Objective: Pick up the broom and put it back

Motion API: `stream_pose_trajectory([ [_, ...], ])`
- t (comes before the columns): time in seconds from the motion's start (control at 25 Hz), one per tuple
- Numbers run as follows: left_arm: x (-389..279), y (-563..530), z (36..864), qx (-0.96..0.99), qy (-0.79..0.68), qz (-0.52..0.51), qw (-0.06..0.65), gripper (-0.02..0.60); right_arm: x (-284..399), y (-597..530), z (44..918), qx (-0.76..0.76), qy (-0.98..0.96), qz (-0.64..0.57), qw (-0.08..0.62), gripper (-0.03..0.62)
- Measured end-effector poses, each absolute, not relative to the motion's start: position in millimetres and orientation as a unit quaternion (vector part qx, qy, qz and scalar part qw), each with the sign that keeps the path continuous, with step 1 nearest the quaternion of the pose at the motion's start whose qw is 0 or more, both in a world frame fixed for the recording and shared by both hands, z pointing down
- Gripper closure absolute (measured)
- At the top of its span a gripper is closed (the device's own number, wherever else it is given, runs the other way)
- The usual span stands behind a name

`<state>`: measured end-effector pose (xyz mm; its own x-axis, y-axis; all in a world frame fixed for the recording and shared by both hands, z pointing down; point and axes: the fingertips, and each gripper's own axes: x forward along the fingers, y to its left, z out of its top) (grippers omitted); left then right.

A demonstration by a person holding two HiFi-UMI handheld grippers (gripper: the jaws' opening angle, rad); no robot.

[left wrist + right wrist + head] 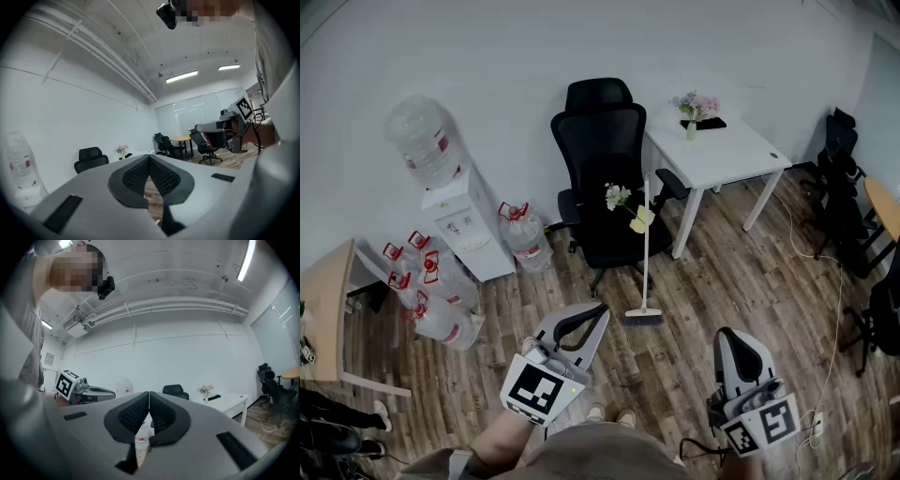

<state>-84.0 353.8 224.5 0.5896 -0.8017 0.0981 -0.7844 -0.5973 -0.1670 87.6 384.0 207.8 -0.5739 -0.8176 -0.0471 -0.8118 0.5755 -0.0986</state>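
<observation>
Left gripper and right gripper both pinched together on nothing, white-handled broom upright on wood-plank floor ahead, just before black mesh office chair, white rectangular desk right, white water dispenser and clear plastic jugs left

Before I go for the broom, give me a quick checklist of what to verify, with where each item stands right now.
1. Broom found: ok, upright in front of the black chair, bristles on the floor.
2. Left gripper empty: ok, jaws together, nothing between.
3. Right gripper empty: ok, jaws together.
4. Jaws open for the handle: not ok, both shut.
5. Grippers at the broom: not ok, both short of it.
6. Put-back spot: cannot tell.
</observation>
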Motion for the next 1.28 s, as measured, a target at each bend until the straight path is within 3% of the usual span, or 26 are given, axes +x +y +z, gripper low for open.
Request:
stream_pose_trajectory([
  [0.8,-43,348,236,-0.879,0.464,-0.099,0.049,0.566,135,373,226,-0.456,0.887,-0.047,0.052,0.56],
  [0.84,-43,347,236,-0.878,0.467,-0.095,0.048,0.566,136,373,226,-0.455,0.888,-0.046,0.053,0.538],
  [0.92,-43,344,237,-0.875,0.472,-0.094,0.048,0.566,139,370,227,-0.454,0.889,-0.042,0.052,0.434],
  [1.28,-46,313,246,-0.873,0.477,-0.078,0.063,0.566,142,338,252,-0.456,0.888,-0.042,0.037,0.411],
])
